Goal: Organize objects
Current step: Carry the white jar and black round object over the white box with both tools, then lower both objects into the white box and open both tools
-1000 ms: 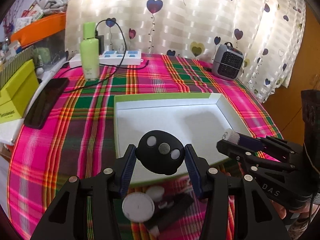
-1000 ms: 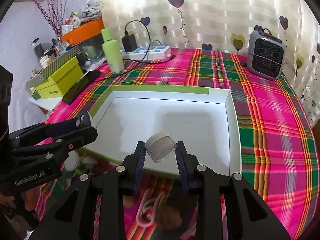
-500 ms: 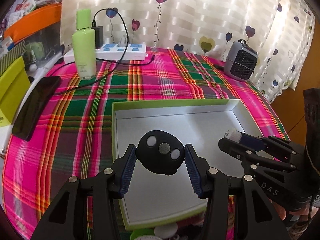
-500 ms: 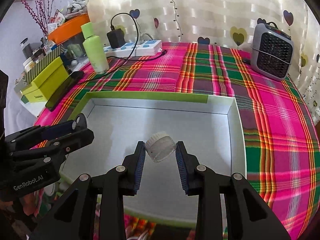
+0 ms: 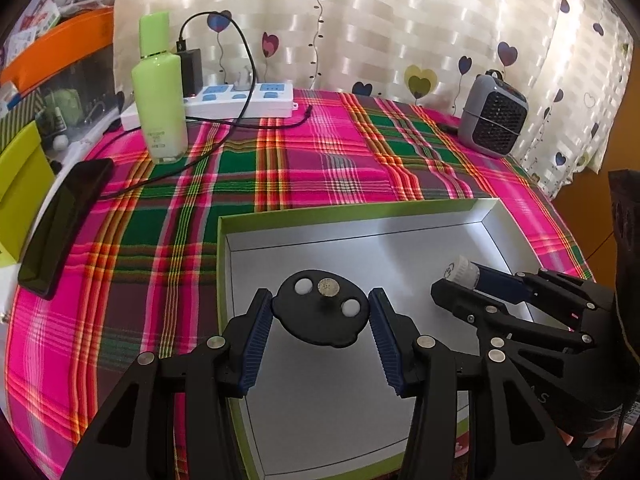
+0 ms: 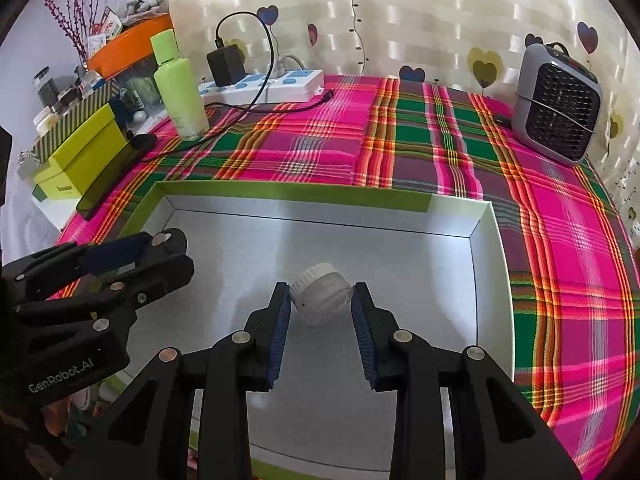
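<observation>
Left hand-held gripper (image 5: 321, 316): black, blue ribbed pads; pinches a flat round black plastic disc (image 5: 322, 313) with two white buttons and a metal stud, above the tray's left half.
Right hand-held gripper (image 6: 321, 300): black, blue pads; clamps a small white ribbed-cap jar (image 6: 321, 297), tilted, over the tray's middle.
Tray: shallow rectangular white cardboard box with green outer walls (image 6: 288, 194); inside bare beneath both held things.
Counter: covered by a pink, green and orange plaid cloth (image 6: 320, 152).
Far left: tall pale-green plastic bottle (image 5: 159, 92), upright, beside a white-and-blue power strip (image 5: 240, 100).
Left edge: black smartphone (image 5: 64, 232), flat.
Far right: small grey fan heater (image 5: 493, 118), upright by the heart-print curtain (image 5: 400, 20).
</observation>
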Demonstrator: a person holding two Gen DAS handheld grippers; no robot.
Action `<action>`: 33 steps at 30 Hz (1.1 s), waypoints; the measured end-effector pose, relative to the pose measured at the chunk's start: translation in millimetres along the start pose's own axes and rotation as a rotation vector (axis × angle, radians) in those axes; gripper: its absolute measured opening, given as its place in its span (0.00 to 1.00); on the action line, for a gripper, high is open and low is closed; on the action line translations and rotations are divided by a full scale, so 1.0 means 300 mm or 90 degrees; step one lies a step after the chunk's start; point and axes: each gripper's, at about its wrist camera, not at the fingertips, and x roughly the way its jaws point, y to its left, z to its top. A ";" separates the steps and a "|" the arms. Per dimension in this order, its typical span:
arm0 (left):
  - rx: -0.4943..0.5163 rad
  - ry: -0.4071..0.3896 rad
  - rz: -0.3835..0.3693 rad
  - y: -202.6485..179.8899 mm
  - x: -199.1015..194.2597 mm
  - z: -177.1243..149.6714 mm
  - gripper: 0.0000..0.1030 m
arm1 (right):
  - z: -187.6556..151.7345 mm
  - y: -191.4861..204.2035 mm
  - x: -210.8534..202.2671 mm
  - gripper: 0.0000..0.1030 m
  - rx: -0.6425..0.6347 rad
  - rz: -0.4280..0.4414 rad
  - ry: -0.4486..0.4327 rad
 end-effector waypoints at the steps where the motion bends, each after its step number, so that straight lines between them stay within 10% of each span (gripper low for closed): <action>1: 0.000 0.000 -0.001 0.000 0.001 0.000 0.47 | 0.000 -0.002 0.001 0.32 0.000 0.000 0.001; 33: 0.008 0.017 -0.005 -0.022 0.029 0.005 0.47 | 0.014 -0.011 0.021 0.32 -0.013 -0.030 0.006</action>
